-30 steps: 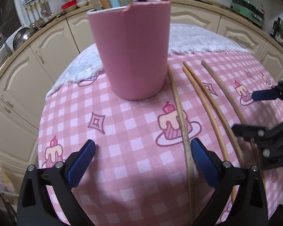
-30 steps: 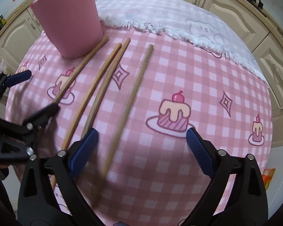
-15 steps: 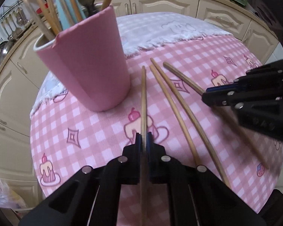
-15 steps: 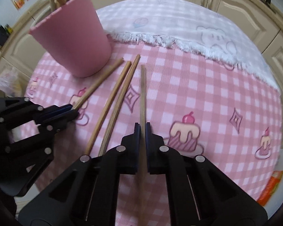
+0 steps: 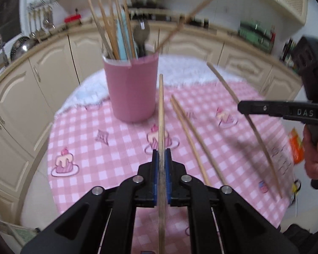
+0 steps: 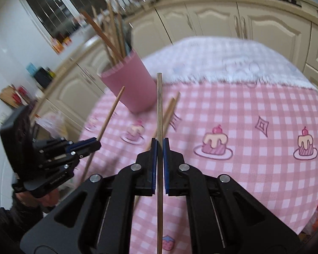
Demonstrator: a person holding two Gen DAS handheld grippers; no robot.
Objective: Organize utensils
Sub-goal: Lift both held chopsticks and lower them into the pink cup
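1. Left wrist view: the left gripper [image 5: 161,165] is clamped on a wooden chopstick [image 5: 161,114] that's lifted off the pink checked tablecloth [image 5: 78,139], tip aimed just right of the pink utensil cup [image 5: 131,89].
2. Right wrist view: same deal — the right gripper [image 6: 159,158] is pinching its own chopstick [image 6: 159,110], also up in the air and pointing toward the cup [image 6: 131,84].
3. Progress, as I read it: the cup already holds a bunch of chopsticks and what looks like a spoon. Two sticks are in hand, and two more chopsticks [image 5: 193,139] lie side by side on the cloth, to the right of the cup — so maybe halfway through this batch.
4. Versus a second ago: both sets of jaws were wide open over four sticks lying flat; now they've snapped shut on one each and both hands have risen.
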